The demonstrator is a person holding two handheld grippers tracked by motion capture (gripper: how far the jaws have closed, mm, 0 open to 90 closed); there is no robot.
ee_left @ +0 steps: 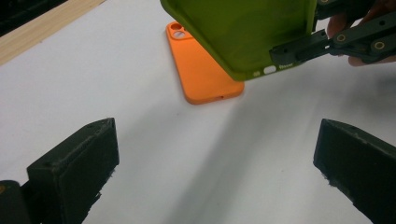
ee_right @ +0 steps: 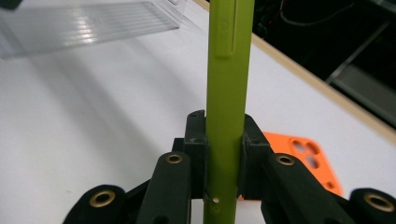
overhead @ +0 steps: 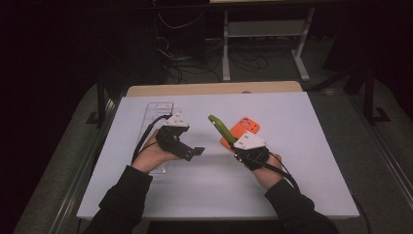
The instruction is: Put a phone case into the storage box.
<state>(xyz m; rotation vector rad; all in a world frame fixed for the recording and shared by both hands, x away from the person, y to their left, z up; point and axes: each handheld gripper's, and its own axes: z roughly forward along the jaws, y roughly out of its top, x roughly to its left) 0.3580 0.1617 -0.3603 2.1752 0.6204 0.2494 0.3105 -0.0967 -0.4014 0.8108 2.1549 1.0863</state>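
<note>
**High view first: green phone case is up in the air, orange one is waiting**

High view is showing the white table (overhead: 204,195) from above. The right gripper (overhead: 233,144) is holding the green phone case (overhead: 221,127) up off the table, tilted, near the middle. The orange phone case (overhead: 242,127) is lying flat just behind it. The left gripper (overhead: 198,151) is hanging near the table with nothing in it. A clear plastic tray (overhead: 158,109) is lying under the left hand. So I am guessing the pick-up is done, and the green case is not yet put anywhere. That part is left.

Left gripper view is showing its own two black jaws standing wide apart with only bare table between them. Past them, the green phone case (ee_left: 247,32) is showing its hollow inside, with the right gripper (ee_left: 292,49) pinching its bottom edge. The orange phone case (ee_left: 203,74) is lying flat below it, well apart from it.

Right gripper view is looking at the green phone case (ee_right: 227,102) edge-on, so it is looking like a thin stick with a side button. The jaws are squeezing tight on both sides. The clear plastic tray (ee_right: 88,23) is sitting far off, and a corner of the orange phone case (ee_right: 303,156) is peeking out behind.
</note>
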